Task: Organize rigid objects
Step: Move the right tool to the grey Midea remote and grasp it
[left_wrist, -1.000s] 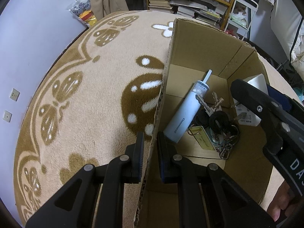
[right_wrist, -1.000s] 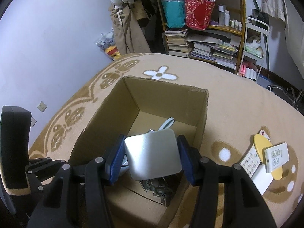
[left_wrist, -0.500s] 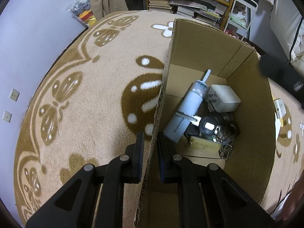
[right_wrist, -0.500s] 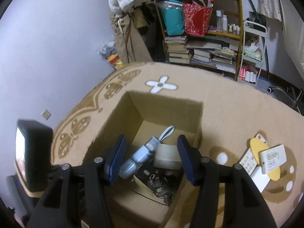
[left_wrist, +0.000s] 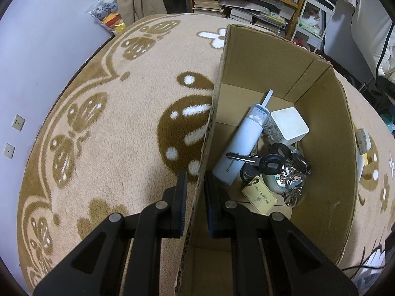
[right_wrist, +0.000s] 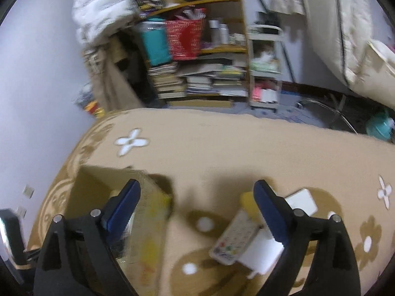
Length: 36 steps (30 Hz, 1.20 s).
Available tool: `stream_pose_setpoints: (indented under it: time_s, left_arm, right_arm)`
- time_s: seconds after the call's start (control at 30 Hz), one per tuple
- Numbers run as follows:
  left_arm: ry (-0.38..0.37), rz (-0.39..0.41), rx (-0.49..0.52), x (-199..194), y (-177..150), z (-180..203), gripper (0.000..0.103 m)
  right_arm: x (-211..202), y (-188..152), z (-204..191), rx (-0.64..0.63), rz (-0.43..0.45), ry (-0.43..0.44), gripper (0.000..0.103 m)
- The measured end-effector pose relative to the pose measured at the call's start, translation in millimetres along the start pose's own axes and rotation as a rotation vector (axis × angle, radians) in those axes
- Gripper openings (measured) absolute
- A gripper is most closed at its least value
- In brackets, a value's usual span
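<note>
Lying lengthwise, bottle (left_wrist: 243, 144) nozzle toward far wall.

The right wrist view is motion-blurred: the remote (right_wrist: 235, 238) buttons and cardboard box (right_wrist: 138, 197) contents are unreadable.

Lived-in home room. Patterned beige rug (left_wrist: 118, 148) underfoot; cluttered wooden bookshelf (right_wrist: 197, 74) stacked with books, bags, bottles. White padded jacket (right_wrist: 98, 9) piled alongside.

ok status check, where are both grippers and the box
Left gripper shut on cardboard box wall. Right gripper open, empty, jaws just opened, over remote. Nothing in the way.
</note>
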<state>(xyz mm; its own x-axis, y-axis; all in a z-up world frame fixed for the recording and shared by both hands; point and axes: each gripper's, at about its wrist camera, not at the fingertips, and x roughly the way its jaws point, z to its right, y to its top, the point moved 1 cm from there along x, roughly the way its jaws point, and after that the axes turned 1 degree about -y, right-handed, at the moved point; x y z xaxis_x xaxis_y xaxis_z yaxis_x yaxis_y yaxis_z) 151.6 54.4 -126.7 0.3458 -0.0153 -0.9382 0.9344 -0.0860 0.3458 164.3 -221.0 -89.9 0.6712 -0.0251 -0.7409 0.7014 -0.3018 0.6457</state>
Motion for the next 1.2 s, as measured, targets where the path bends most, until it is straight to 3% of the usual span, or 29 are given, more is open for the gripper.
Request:
stream_pose_setpoints:
  time_s: [0.2,0.53,0.73,0.93,1.2]
  left_arm:
    - [0.0,0.0,0.0,0,0,0,0.012]
    - [0.003,0.0,0.003,-1,-1,0,0.013]
    - [0.02,0.001,0.013,-2,-3,1,0.013]
    - [0.032,0.0,0.019,-2,-2,4,0.013]
    - [0.015,-0.007,0.004,-1,0,1,0.012]
  right_arm:
    - [25,-3,49,0.08,-0.045,-0.115,0.098]
    - [56,-11,104,0.125,-0.117,-0.199,0.098]
    - [76,-18,118,0.131,-0.164,-0.243,0.098]
    - [94,-25,124,0.136,-0.216,-0.225,0.098]
    - [96,-31,121,0.098,-0.218,-0.25,0.098]
